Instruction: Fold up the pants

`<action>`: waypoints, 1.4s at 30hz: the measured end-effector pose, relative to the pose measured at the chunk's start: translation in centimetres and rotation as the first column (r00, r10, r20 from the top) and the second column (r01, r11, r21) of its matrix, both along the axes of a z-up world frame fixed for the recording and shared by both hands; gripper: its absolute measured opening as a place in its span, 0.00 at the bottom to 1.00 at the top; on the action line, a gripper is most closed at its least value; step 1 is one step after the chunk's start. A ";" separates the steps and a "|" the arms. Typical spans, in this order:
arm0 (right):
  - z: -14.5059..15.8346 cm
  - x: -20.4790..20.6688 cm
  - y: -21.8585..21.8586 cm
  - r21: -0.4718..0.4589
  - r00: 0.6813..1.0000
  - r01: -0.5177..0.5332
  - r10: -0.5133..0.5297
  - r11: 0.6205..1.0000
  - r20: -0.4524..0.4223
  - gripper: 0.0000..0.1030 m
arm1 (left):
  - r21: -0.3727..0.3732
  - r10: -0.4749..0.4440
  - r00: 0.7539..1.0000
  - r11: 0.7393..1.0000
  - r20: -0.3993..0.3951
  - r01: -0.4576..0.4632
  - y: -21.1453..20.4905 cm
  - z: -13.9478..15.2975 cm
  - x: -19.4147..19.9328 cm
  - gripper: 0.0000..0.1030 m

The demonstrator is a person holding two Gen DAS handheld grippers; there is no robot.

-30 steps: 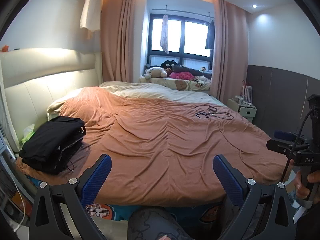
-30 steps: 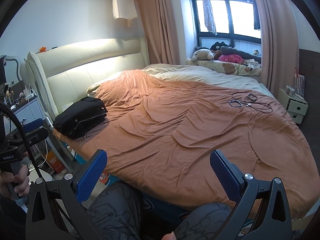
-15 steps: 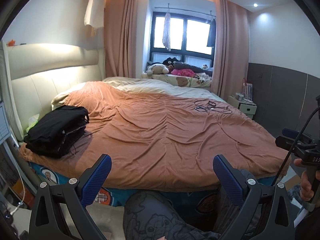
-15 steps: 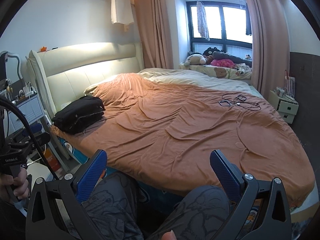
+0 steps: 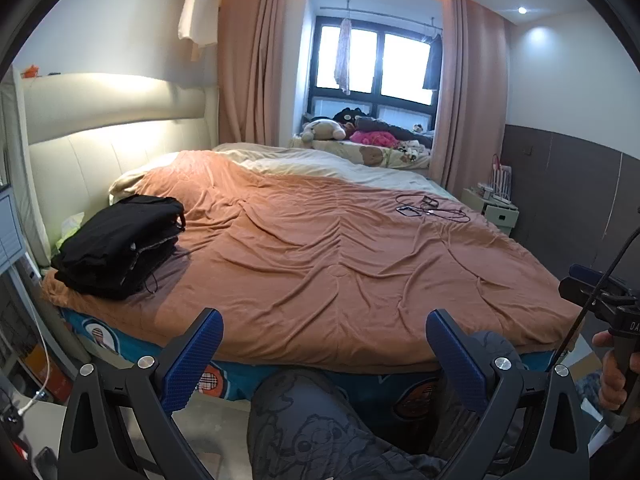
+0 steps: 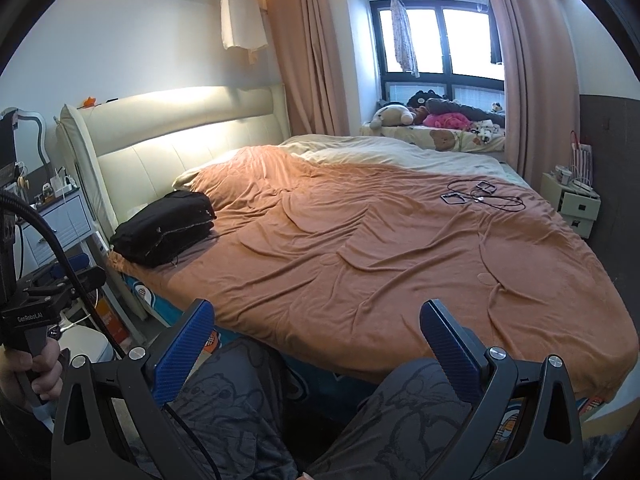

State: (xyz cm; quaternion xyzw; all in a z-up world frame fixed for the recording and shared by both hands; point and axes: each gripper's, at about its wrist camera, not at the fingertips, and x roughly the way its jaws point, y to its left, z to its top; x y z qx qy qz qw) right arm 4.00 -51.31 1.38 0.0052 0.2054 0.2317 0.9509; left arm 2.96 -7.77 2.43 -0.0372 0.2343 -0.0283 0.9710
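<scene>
Lying folded in a black stack, pants (image 5: pixel 120 244) sit on the orange bedspread (image 5: pixel 320 264) at its near-left corner by the headboard (image 5: pixel 116 136). Left gripper (image 5: pixel 324 352) and right gripper (image 6: pixel 316 340) both gape wide, empty, well short of the stack.

Left black two-finger gripper with blue ribbed pads (image 5: pixel 324 356): jaws spread wide, nothing between them, held level and pointing forward. Right black two-finger gripper with blue ribbed pads (image 6: pixel 318 350): likewise spread wide and empty. Each handle is gripped by a hand: right hand (image 5: pixel 614 372) at the frame edge, left hand (image 6: pixel 30 374) opposite. The person's knees in grey printed trousers (image 6: pixel 236 400) lie below both grippers.
</scene>
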 end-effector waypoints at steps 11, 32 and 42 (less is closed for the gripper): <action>0.0 -0.2 -0.6 0.011 1.000 0.007 -0.007 1.000 -0.002 1.00 | 0.004 0.008 1.000 1.000 0.005 -0.008 0.0 0.0 -0.1 0.99; -0.1 -0.4 -1.7 0.017 1.000 0.011 -0.011 1.000 0.000 1.00 | 0.011 0.000 1.000 1.000 0.019 0.000 -0.1 0.5 -0.5 0.99; 0.0 -0.3 -2.3 0.018 1.000 0.013 -0.013 1.000 0.004 1.00 | 0.012 0.001 1.000 1.000 0.024 -0.001 -0.2 0.6 -0.6 0.99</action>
